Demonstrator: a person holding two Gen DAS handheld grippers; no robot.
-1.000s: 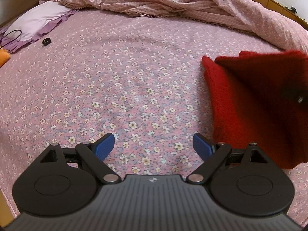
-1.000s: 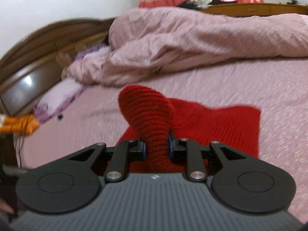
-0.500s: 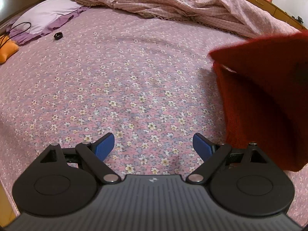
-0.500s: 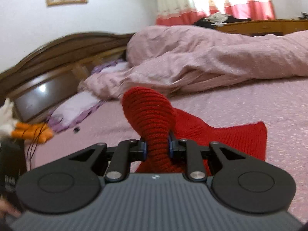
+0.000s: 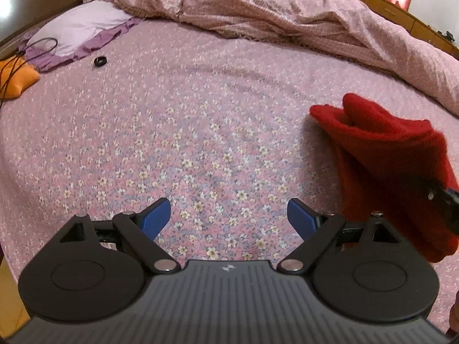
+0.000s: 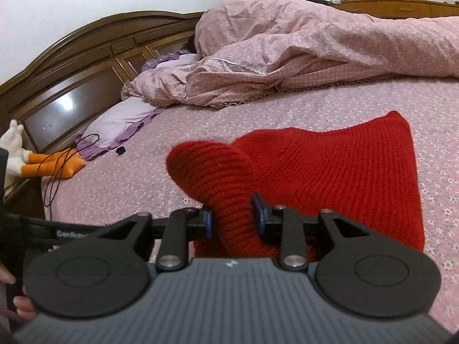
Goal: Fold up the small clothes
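Red ribbed knit garment (image 6: 338, 172); pink bedsheet (image 5: 172, 114) with small white flowers; pink quilt (image 6: 330, 43) with a checked underside; lilac pillow (image 5: 77, 25); orange-and-white plush toy (image 6: 37, 163); dark brown headboard (image 6: 86, 66); blue-padded black grippers (image 5: 228, 215).

We are looking at a red knitted garment (image 6: 338, 172), ribbed in texture and thick, partly lying on the floral bedsheet and partly rising off it. In the right wrist view its near edge is bunching into a rounded fold that is curling up and toward the left, while the rest is spreading flat to the right, ending in a pointed far corner. In the left wrist view the red knitted garment (image 5: 387, 154) is sitting at the right, hanging in a draped, doubled shape with its upper layers gathering into a soft peak at the far end.
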